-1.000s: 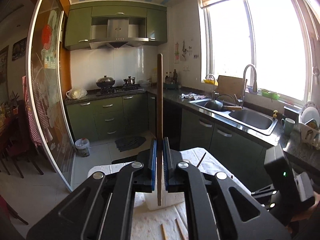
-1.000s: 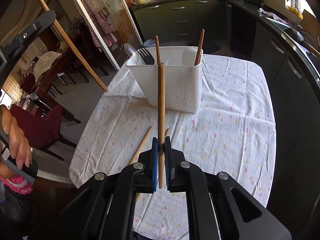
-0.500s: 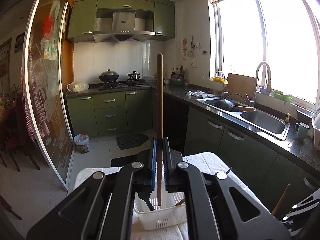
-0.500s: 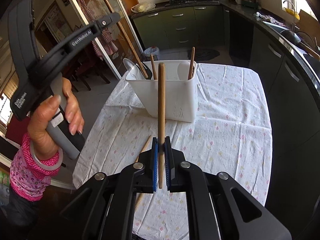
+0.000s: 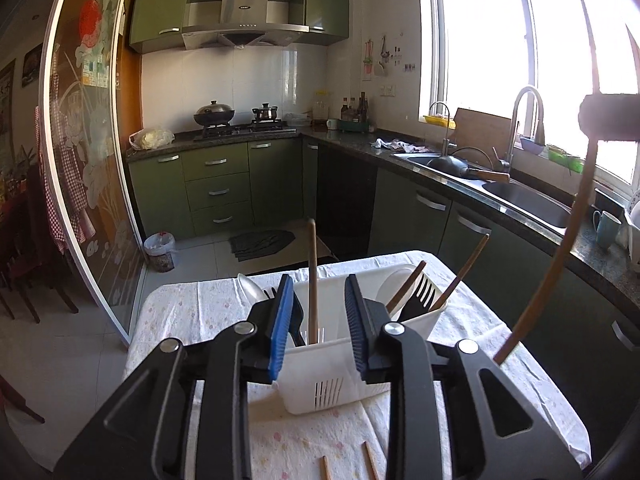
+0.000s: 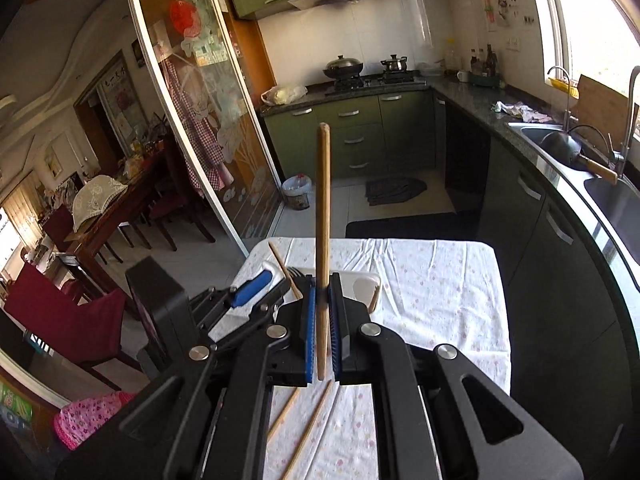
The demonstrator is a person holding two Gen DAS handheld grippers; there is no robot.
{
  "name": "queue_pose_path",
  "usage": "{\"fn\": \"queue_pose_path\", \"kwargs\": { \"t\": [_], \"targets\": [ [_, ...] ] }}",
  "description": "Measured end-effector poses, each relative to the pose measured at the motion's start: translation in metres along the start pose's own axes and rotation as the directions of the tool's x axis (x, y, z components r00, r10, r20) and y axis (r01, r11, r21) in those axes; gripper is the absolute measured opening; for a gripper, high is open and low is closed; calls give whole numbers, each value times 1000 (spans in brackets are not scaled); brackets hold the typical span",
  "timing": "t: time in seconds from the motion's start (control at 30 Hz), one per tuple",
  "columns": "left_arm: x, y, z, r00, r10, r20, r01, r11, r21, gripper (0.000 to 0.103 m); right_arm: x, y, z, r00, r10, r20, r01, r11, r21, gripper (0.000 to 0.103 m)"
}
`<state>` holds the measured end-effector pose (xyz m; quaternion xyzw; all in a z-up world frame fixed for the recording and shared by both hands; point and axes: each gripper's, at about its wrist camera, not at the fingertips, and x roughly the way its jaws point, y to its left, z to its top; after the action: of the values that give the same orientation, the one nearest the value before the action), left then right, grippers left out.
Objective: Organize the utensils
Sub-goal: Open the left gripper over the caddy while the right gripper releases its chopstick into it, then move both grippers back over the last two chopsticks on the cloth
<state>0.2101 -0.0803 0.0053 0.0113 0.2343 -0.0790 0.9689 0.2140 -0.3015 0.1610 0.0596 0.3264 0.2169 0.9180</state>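
A white utensil caddy (image 5: 340, 364) stands on the flowered tablecloth. It holds a wooden chopstick (image 5: 312, 280) upright between my left jaws, more chopsticks (image 5: 464, 268), a black fork (image 5: 420, 296) and a spoon (image 5: 250, 288). My left gripper (image 5: 316, 324) is open just above the caddy, not touching the chopstick. My right gripper (image 6: 320, 332) is shut on a wooden chopstick (image 6: 322, 216) held upright; this chopstick also shows in the left wrist view (image 5: 560, 248), to the right of the caddy. The caddy's rim (image 6: 362, 278) peeks out behind the right gripper.
Two loose chopsticks (image 6: 308, 428) lie on the tablecloth (image 6: 432, 280) under my right gripper; their ends show in the left wrist view (image 5: 370, 460). Green cabinets, a hob and a sink (image 5: 524, 196) line the kitchen. A glass sliding door (image 5: 80, 160) stands left.
My left gripper has lowered over the caddy and opened, leaving its chopstick standing in the caddy. My right gripper has moved closer to the caddy with its chopstick still held.
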Motion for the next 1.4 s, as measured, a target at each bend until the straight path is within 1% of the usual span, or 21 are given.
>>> {"fn": "queue_pose_path", "kwargs": {
  "t": [0.03,0.13,0.23,0.3,0.57,0.73,0.87,0.97,1.03,1.07,1.13,1.2,1.3,1.33,1.37,1.4],
  "targets": [
    [-5,3,-2,1000,1,6,-1,1000,-6,33,-2,1,7,999,-16,30,16,1000,0,7],
    [-18,7,-6,1000,-12,8,12,1000,-11,33,-1,6,23,994,-53,96,54,999,-6,7],
    [-29,8,-12,1000,-25,-4,25,1000,-10,34,11,13,32,988,-78,133,82,996,-20,7],
    [-36,8,-16,999,-37,-7,37,999,-14,35,26,15,31,985,-99,140,104,994,-31,7],
    [-58,-1,-28,999,-45,19,44,998,46,37,92,6,1,990,-138,28,139,990,-38,7],
    [-58,-4,-30,999,-44,8,43,998,55,37,113,2,-14,990,-140,-21,139,989,-51,8],
    [-56,-6,-32,999,-41,-4,41,997,64,37,112,2,-19,992,-126,-23,125,990,-58,8],
    [-55,-9,-35,999,-37,-22,38,996,77,37,97,1,-21,995,-105,-3,104,993,-48,9],
    [-53,-12,-39,998,-31,-58,36,995,93,38,82,1,-25,996,-84,13,84,996,-41,9],
    [-50,-13,-42,996,-23,-88,32,994,103,38,73,0,-27,997,-78,18,78,996,-40,12],
    [-42,-15,-50,985,-16,-172,35,994,108,39,59,-1,-35,998,-63,12,64,997,-32,14],
    [-33,-17,-60,963,-17,-268,49,992,112,39,48,-2,-44,999,-50,-7,50,998,-25,15],
    [-24,-20,-76,932,0,-364,52,990,133,39,36,-7,-61,999,-20,-39,20,1000,1,15],
    [-21,-22,-82,917,2,-399,60,988,142,39,34,-10,-68,998,-14,-58,14,1000,11,15],
    [-17,-23,-88,899,-1,-438,69,988,141,39,34,-13,-75,997,-4,-79,5,1000,20,16],
    [-12,-23,-95,874,-6,-486,80,988,133,39,34,-15,-84,995,7,-101,-4,1000,30,16]
  ]
}}
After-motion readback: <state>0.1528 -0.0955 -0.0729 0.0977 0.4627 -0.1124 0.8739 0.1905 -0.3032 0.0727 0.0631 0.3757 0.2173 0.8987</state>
